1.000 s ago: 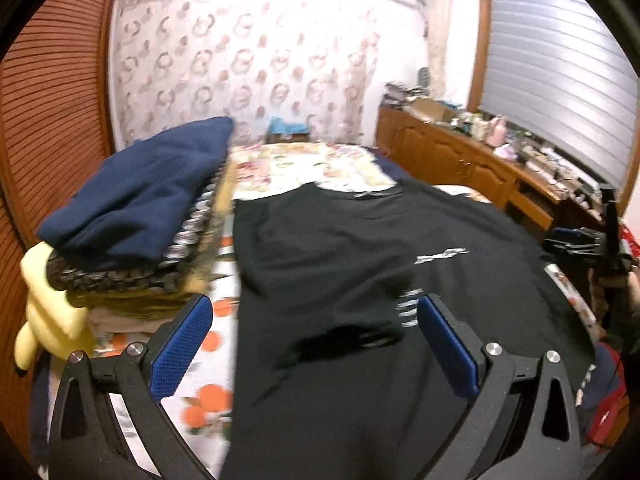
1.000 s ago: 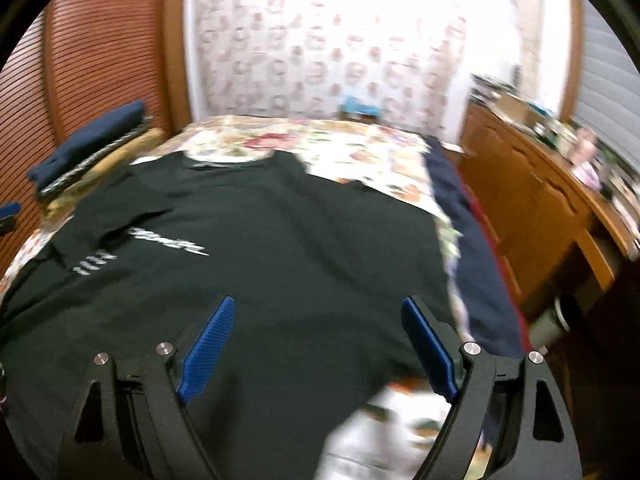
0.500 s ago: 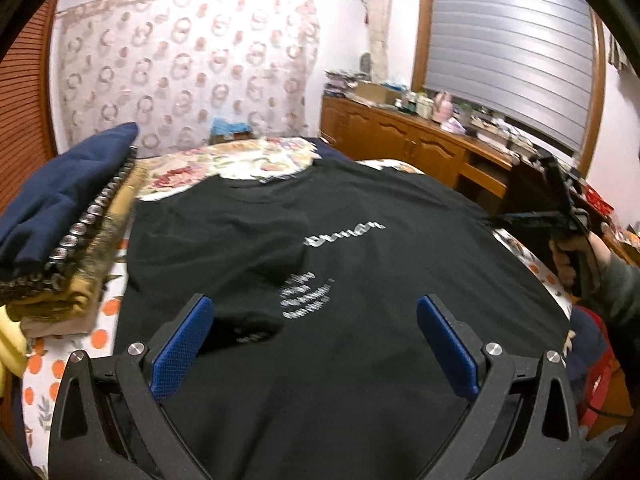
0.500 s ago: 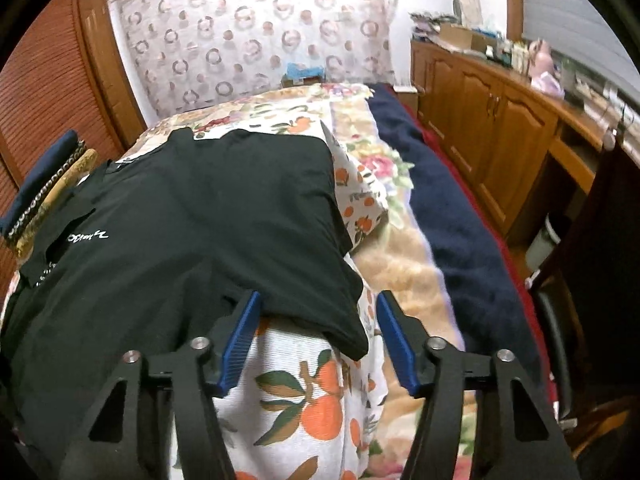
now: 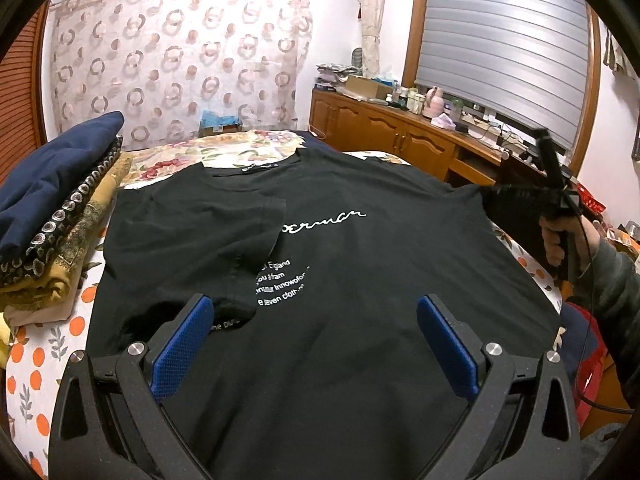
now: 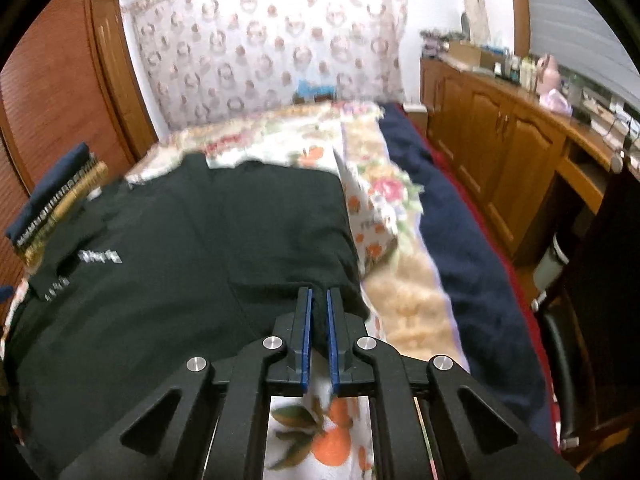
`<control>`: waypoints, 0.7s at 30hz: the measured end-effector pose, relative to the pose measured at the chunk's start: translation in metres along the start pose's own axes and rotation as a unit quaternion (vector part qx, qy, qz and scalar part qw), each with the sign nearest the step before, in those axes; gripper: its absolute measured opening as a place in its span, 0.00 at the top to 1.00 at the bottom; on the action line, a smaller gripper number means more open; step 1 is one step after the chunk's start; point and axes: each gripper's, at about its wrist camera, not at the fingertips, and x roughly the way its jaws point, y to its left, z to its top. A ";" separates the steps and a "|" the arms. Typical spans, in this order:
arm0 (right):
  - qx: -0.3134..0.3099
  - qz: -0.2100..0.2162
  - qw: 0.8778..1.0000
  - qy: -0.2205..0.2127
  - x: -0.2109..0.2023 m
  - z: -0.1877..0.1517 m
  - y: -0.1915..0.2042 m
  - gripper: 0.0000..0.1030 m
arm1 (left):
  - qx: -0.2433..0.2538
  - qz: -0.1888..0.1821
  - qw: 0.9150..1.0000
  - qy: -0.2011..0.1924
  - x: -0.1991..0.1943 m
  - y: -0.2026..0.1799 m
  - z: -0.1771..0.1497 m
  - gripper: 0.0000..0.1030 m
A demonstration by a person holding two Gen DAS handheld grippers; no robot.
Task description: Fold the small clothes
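One black T-shirt lies ahead of the fingers, on one bed. One stack of folded clothes sits left of the left fingers. Two grippers: left gripper, right gripper.

Both fisheye cams sit low and close over the black T-shirt, tilted down, facing the curtain wall. Both catch the folded clothes stack at frame left.
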 end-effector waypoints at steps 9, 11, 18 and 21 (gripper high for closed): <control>-0.061 0.070 0.994 -0.049 -0.026 0.019 0.066 0.94 | -0.014 0.013 1.000 -0.005 -0.004 0.007 -0.001 0.01; -0.069 0.090 0.993 -0.044 -0.028 0.011 0.081 0.94 | -0.015 0.016 1.000 -0.007 -0.005 0.007 -0.001 0.01; -0.103 0.103 0.989 0.018 -0.021 -0.038 0.101 0.93 | -0.010 0.017 1.000 -0.016 -0.008 0.004 -0.001 0.01; -0.105 0.090 0.990 0.032 -0.029 -0.055 0.091 0.83 | -0.011 0.015 1.000 -0.017 -0.007 0.003 -0.001 0.01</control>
